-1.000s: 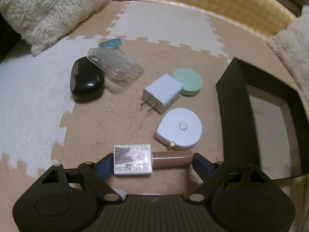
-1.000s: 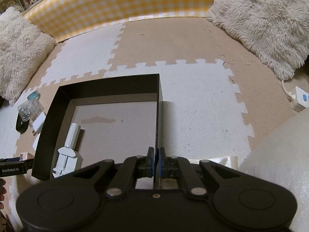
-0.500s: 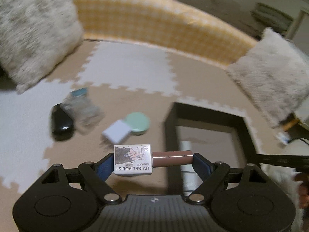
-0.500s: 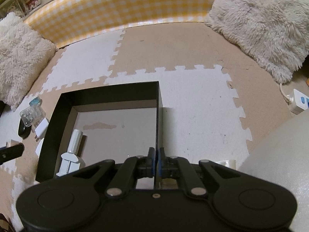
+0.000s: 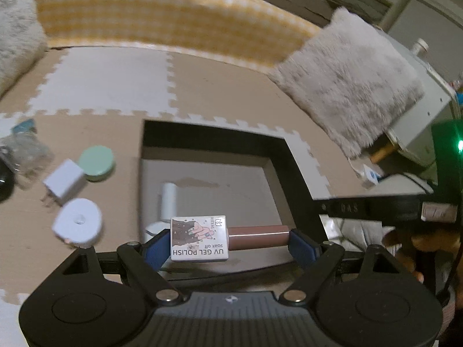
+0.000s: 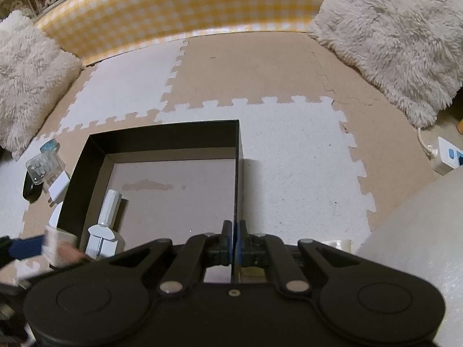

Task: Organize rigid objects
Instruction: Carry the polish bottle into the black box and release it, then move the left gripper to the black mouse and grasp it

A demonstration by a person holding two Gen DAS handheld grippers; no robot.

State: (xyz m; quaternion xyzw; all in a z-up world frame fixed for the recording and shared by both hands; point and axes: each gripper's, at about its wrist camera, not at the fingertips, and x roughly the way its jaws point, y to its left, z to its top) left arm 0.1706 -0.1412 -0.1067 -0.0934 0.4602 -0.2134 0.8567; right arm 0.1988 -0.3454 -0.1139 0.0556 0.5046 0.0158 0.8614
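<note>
On the foam mat to your left the white charger (image 5: 64, 183), the green round tin (image 5: 96, 162) and the white tape measure (image 5: 78, 225) lie loose just outside the black box (image 5: 292, 162), waiting their turn by the look of it. Your left gripper (image 5: 228, 241) clamps the gel polish bottle (image 5: 199, 238) end to end between its blue pads, which is probably why the jaws stand so wide: the bottle's long axis runs straight across the gap, level with the fingers. Its white labelled body points toward your left pad and the brown cap toward your right. You hold it above the box's near-left corner, over the white item (image 6: 105, 219) already lying inside, so a release here looks likely to drop it on that piece. Further right, your right gripper (image 6: 233, 238) is closed tight on the box's right wall, presumably to steady the box.
</note>
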